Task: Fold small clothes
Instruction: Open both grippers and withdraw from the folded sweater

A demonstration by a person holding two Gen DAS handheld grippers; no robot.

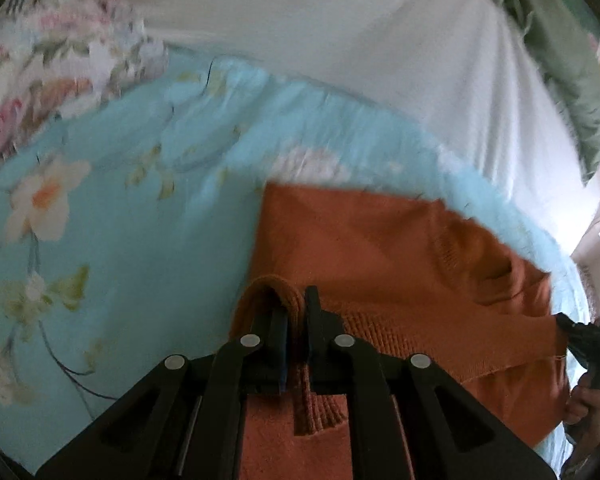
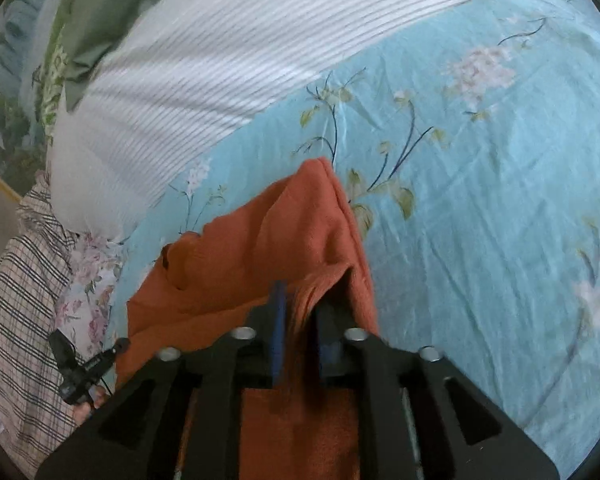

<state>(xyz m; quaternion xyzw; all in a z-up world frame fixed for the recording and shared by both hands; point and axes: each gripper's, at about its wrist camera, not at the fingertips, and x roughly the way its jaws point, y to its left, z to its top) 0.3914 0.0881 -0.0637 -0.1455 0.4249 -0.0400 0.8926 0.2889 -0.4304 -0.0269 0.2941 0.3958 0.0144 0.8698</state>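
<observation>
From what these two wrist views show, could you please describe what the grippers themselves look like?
Both the left gripper and right gripper are matte black, with angular linkage arms pinned by round silver rivets and triangular cut-outs. The fingers carry blue pads. No cables, markings or sleeves are visible.

text: none readable | labels: none | brands: none | numbers: none | signs: none | both wrist views: partly blurred, only flower prints, stripes and checks on cloth, no lettering to make out
</observation>
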